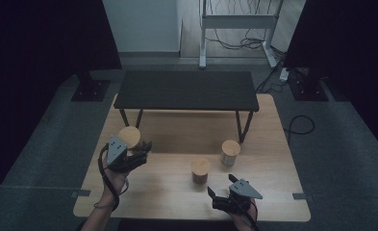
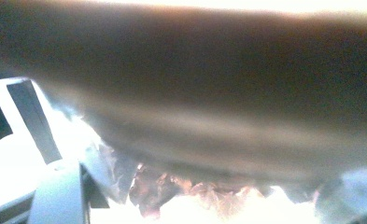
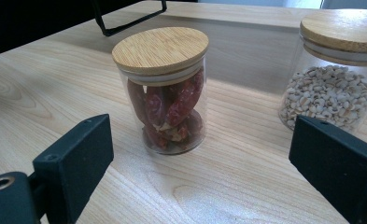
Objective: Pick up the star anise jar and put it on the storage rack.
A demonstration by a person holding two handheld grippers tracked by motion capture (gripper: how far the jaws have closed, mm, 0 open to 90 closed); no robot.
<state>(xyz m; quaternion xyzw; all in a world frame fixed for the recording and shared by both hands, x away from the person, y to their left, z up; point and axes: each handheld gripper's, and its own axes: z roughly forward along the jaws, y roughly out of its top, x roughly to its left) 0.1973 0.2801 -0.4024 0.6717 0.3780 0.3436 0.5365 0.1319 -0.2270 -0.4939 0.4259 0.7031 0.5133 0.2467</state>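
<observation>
Left gripper [image 1: 137, 150] clamps a bamboo-lidded jar [image 1: 129, 136], unlabelled, above the table's [image 1: 273, 192] left side, while right gripper [image 1: 222, 189] gapes before a glass jar of red chillies [image 3: 167, 107].

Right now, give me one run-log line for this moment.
left gripper: shut on jar | right gripper: open, facing chili jar | grain jar: on table

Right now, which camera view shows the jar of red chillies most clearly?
The right gripper view: the chilli jar stands upright, sharp and close between the open jaws, so its bamboo lid and red contents are plain. In the high view the chilli jar is small and dim. The left gripper view is a blur of another jar, held close.
</observation>
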